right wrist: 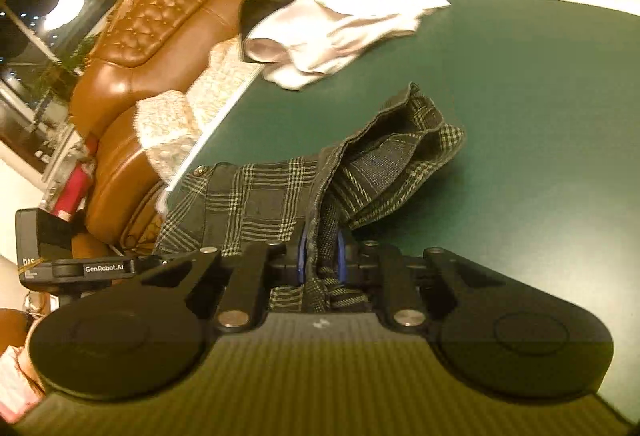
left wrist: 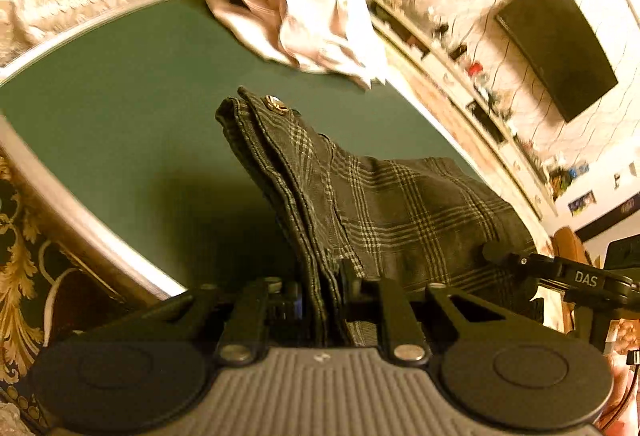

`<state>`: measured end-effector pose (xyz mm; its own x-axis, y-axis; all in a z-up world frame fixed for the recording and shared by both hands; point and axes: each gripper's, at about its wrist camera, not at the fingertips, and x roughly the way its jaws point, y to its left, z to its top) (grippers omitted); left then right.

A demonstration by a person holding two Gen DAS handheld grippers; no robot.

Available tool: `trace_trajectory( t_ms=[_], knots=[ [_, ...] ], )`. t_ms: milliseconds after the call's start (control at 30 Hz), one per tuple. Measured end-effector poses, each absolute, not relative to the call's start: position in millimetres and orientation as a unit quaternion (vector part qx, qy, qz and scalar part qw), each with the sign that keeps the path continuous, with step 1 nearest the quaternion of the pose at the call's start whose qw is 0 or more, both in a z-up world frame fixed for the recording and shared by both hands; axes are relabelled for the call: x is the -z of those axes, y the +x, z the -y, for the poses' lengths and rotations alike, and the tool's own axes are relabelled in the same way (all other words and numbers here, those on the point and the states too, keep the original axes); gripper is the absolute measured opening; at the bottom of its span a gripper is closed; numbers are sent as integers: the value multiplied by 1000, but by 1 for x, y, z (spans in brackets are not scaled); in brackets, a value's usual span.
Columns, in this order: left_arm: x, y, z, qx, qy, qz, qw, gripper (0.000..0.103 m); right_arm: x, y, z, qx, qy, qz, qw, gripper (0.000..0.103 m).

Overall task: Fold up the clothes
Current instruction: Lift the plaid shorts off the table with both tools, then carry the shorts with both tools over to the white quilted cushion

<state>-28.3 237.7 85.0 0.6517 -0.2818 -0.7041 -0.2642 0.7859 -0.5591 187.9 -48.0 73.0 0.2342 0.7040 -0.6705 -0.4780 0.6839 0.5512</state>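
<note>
A dark green plaid garment point(left wrist: 400, 204) with a brass button hangs between my two grippers above the green table point(left wrist: 140, 116). My left gripper point(left wrist: 324, 288) is shut on its folded waistband edge. My right gripper point(right wrist: 320, 256) is shut on the other end of the same plaid garment point(right wrist: 260, 196), whose loose end rests on the table point(right wrist: 540, 116). The other gripper shows at the right edge of the left wrist view point(left wrist: 580, 280) and at the left edge of the right wrist view point(right wrist: 92, 268).
A pile of white and pale pink clothes point(left wrist: 304, 24) lies at the table's far edge, also in the right wrist view point(right wrist: 340, 24). A brown leather sofa point(right wrist: 168, 36) with cream lace covers stands beside the table. A wall television point(left wrist: 560, 48) and shelves are behind.
</note>
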Motion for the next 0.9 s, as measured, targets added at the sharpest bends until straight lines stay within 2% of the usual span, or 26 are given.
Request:
trace_trajectory(
  t_ms=[400, 900],
  knots=[
    [-125, -184, -313, -65, -372, -340, 861, 18, -139, 102, -46, -454, 75, -456, 762, 18],
    [-112, -440, -455, -242, -425, -264, 831, 18, -136, -66, -263, -576, -13, -481, 661, 18]
  ],
)
